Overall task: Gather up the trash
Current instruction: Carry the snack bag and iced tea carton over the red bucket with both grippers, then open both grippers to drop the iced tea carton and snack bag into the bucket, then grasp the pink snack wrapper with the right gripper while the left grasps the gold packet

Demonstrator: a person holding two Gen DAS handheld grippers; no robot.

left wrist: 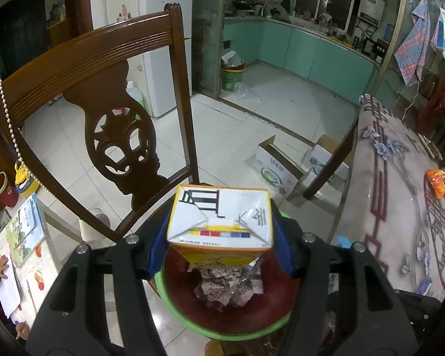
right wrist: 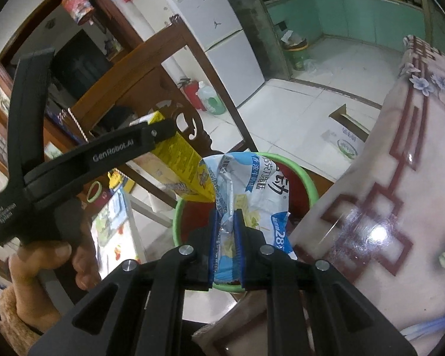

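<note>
Left hand-held gripper [left wrist: 219, 238] clamps carton [left wrist: 221, 219].

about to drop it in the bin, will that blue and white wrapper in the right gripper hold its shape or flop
The wrapper is creased thin film, so it will probably flop and crumple. It looks empty, so likely very light. The right gripper pinches only a fold; its glossy surface may slip.

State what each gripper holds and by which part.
Left gripper: yellow carton, clamped across its side walls. Right gripper: crumpled blue-white wrapper, its lower end between the pads. Both are over the green-rimmed bin.
</note>
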